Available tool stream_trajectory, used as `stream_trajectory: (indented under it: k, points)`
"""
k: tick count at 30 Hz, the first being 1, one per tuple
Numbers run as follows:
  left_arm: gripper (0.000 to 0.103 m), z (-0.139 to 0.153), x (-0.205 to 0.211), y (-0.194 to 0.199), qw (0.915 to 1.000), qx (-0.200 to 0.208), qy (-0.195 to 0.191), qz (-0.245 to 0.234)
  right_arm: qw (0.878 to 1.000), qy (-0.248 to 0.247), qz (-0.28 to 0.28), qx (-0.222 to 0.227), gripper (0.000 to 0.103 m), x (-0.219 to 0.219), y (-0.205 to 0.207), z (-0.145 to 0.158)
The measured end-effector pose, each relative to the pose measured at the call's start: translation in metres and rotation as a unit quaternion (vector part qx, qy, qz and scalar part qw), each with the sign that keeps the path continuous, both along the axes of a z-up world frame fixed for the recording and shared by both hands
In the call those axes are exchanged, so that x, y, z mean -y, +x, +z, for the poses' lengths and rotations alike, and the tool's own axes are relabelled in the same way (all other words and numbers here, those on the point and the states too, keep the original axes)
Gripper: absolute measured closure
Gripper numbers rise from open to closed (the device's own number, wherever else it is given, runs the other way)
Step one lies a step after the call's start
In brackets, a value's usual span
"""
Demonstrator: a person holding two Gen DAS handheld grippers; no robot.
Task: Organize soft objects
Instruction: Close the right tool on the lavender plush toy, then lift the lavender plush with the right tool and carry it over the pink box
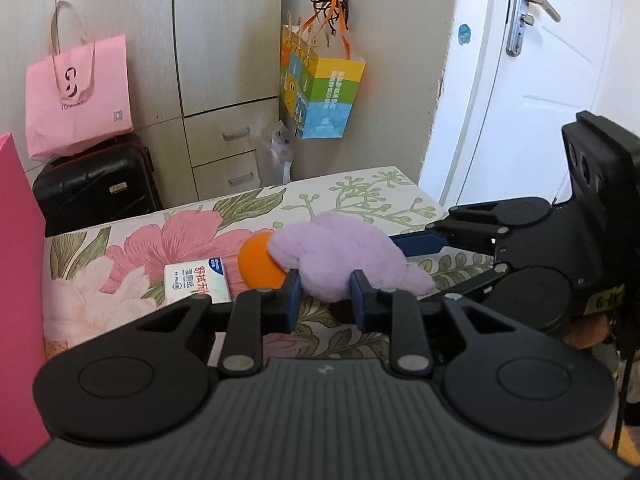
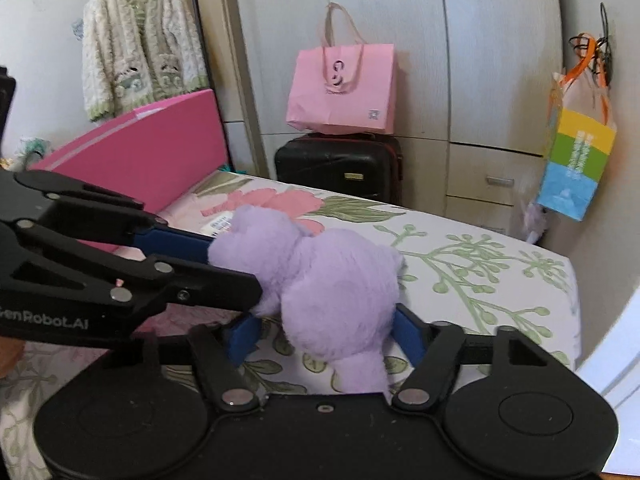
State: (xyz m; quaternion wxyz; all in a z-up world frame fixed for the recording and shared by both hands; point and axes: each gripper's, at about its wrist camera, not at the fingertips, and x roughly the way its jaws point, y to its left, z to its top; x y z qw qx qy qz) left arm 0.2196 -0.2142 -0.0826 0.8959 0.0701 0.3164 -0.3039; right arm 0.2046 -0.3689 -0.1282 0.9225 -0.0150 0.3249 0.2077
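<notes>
A purple plush toy (image 1: pixel 340 256) lies on the floral bed sheet (image 1: pixel 132 264). My left gripper (image 1: pixel 325 298) has its blue fingers on either side of the toy's near edge, closed on it. My right gripper (image 2: pixel 326 330) straddles the toy's body (image 2: pixel 332 280), its blue fingers pressed against both sides. In the left wrist view the right gripper comes in from the right, one blue finger (image 1: pixel 420 242) reaching behind the toy. In the right wrist view the left gripper comes in from the left, one blue finger (image 2: pixel 176 240) against the toy. An orange ball (image 1: pixel 258 260) sits beside the toy.
A white tissue pack (image 1: pixel 198 284) lies on the bed left of the ball. A pink headboard (image 2: pixel 152 148) borders the bed. A black suitcase (image 2: pixel 340 168) with a pink bag (image 2: pixel 344 88) stands by the wardrobe. A colourful bag (image 1: pixel 320 88) hangs on the wall. A white door (image 1: pixel 540 80) is at right.
</notes>
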Motion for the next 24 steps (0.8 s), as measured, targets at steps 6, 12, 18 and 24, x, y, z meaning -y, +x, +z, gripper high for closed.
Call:
stream_trajectory:
  k: [6, 12, 18, 24]
  points:
    - [0.078, 0.005, -0.001, -0.008, 0.9999, 0.002, -0.012, -0.011, 0.999, -0.023, -0.032, 0.02, 0.051, -0.003, -0.012, 0.004]
    - [0.078, 0.007, -0.004, -0.019, 0.9996, -0.011, -0.025, -0.012, 0.996, -0.059, -0.049, 0.04, 0.051, -0.013, -0.033, 0.008]
    - [0.078, 0.011, -0.008, -0.039, 0.9995, -0.014, -0.026, -0.014, 0.996, -0.056, -0.068, 0.032, 0.05, -0.019, -0.052, 0.016]
    - [0.075, 0.016, -0.021, -0.062, 0.9988, -0.021, -0.041, -0.013, 0.994, -0.061, -0.084, 0.033, 0.05, -0.032, -0.078, 0.022]
